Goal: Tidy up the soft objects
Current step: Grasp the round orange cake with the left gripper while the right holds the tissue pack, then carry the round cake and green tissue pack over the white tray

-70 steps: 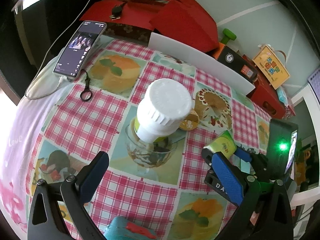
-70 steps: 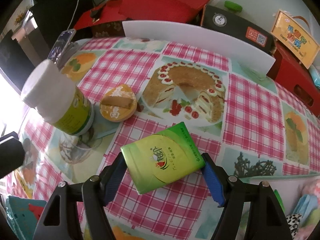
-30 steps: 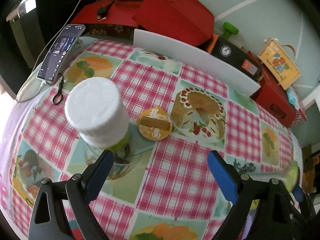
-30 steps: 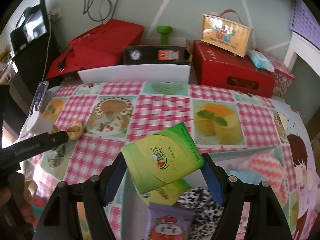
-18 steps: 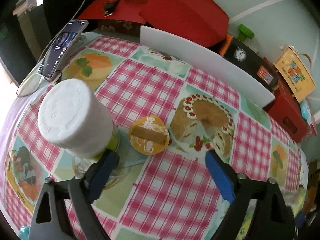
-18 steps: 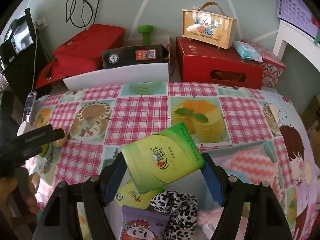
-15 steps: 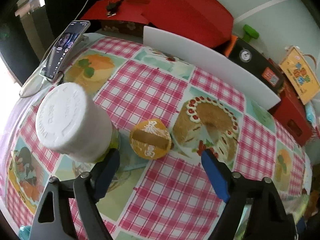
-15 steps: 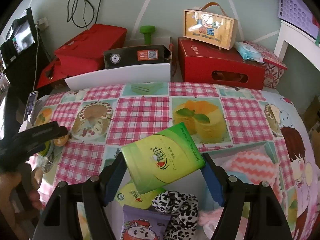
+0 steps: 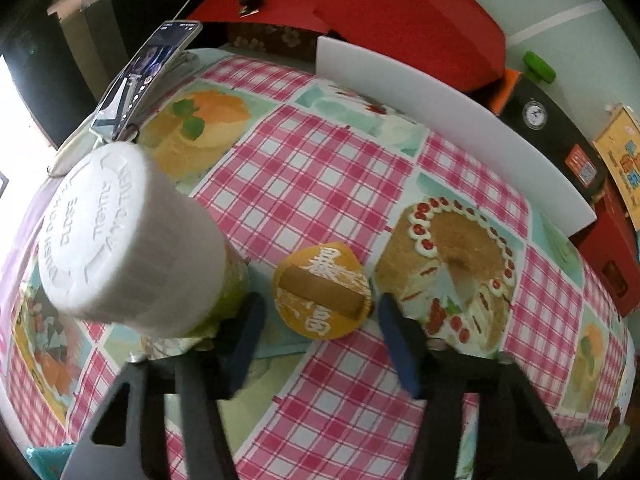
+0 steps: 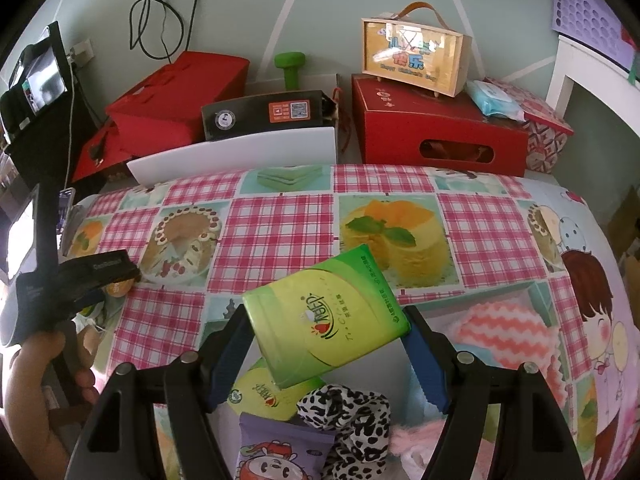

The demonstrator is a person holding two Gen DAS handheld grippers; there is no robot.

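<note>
I have the right gripper [image 10: 326, 334] pinching the green tissue pack [image 10: 325, 320] across its width, tilted, hovering just above the container [image 10: 538, 294] where the soft things gather. Below the pack lie another green pack [image 10: 264, 394], a leopard-print scrunchie [image 10: 348, 412], a purple pouch [image 10: 280, 454] and a pink zigzag cloth [image 10: 500, 330]. I judge the pack is held here because it goes in with them.

My left gripper [image 9: 320, 328] is spread, its fingers [image 9: 394, 344] either side of the orange round cake [image 9: 322, 290], not visibly touching it. The cake sits just beside the white-capped bottle [image 9: 128, 240], so I straddle it narrowly to avoid that bottle.
</note>
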